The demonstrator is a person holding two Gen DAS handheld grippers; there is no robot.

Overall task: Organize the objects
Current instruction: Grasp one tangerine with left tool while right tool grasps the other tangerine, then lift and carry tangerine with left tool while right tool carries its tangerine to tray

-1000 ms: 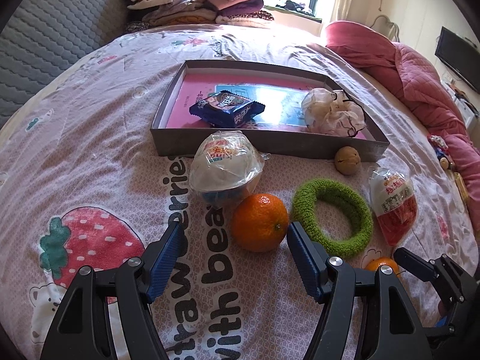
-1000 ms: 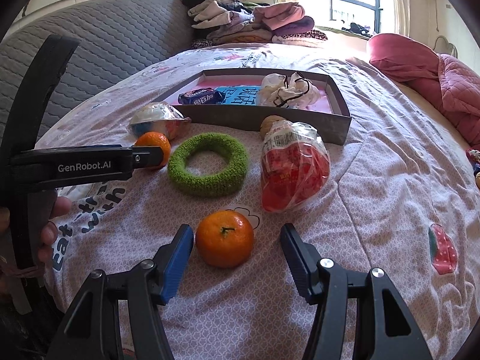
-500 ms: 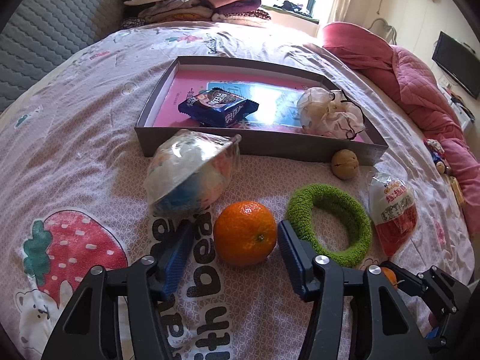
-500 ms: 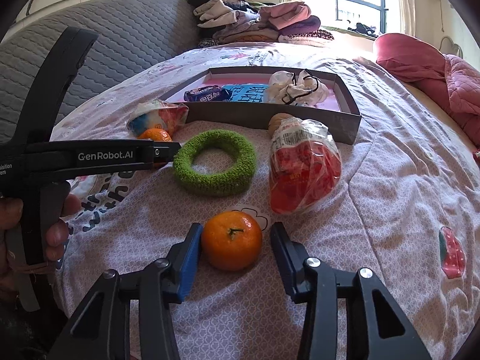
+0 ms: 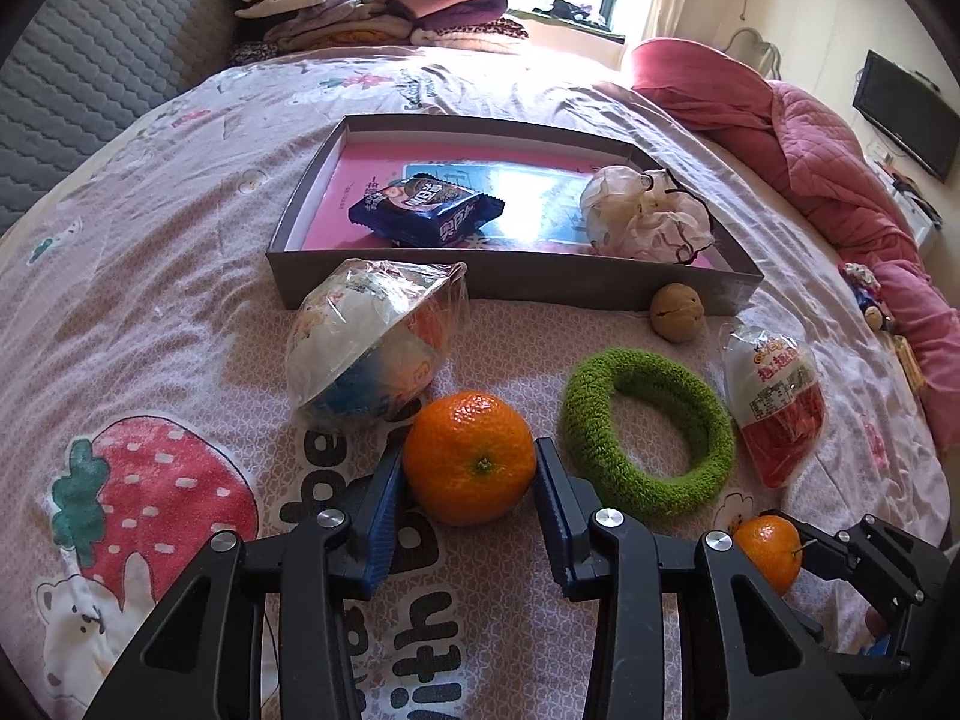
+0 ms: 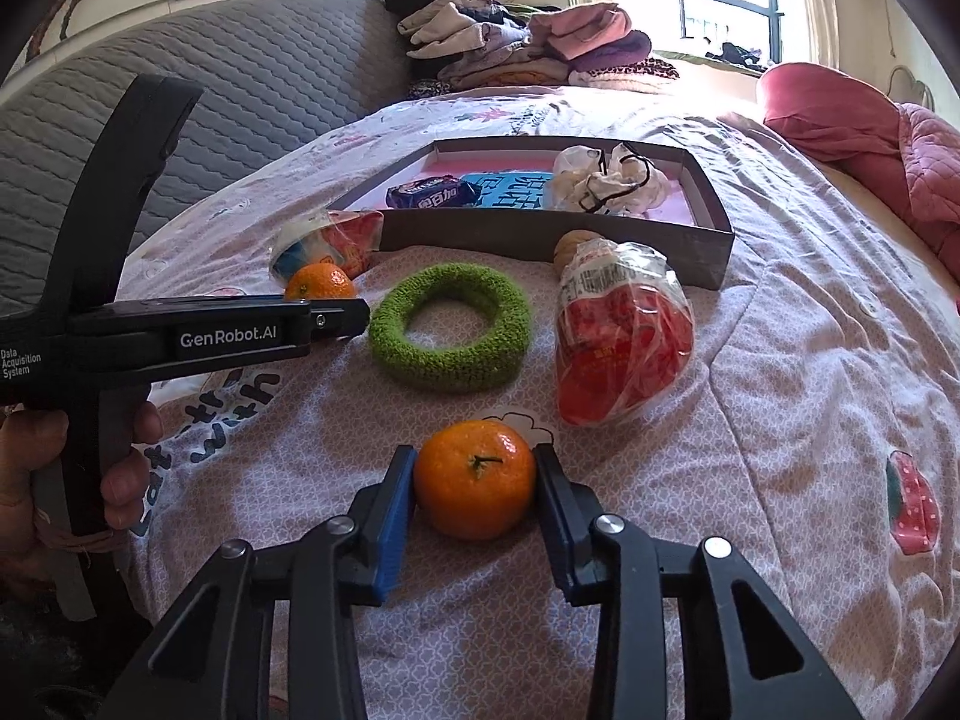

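Note:
Two oranges lie on the pink printed bedspread. My left gripper [image 5: 468, 449] has its jaws closing around one orange [image 5: 471, 474], and both blue pads touch its sides. My right gripper [image 6: 474, 455] is closing likewise on the other orange [image 6: 474, 492], pads against it left and right. Both oranges still rest on the bed. In the right wrist view the left gripper [image 6: 336, 319] reaches in from the left, held by a hand [image 6: 36, 468]. Behind stands a grey box [image 5: 510, 282] with a blue snack packet [image 5: 427, 210] and a white crumpled scrunchie [image 5: 645, 213] inside.
Between the oranges and the box lie a plastic-wrapped bowl [image 5: 372, 348], a green fuzzy ring [image 5: 585, 420], a walnut [image 5: 676, 312] and a red snack bag [image 5: 774, 402]. Folded clothes [image 5: 384, 6] are piled at the headboard, a pink quilt [image 5: 828, 138] on the right.
Both grippers' jaws have narrowed from wide apart until the pads meet their oranges. The wrapped bowl has tipped over to the left beside the left gripper.

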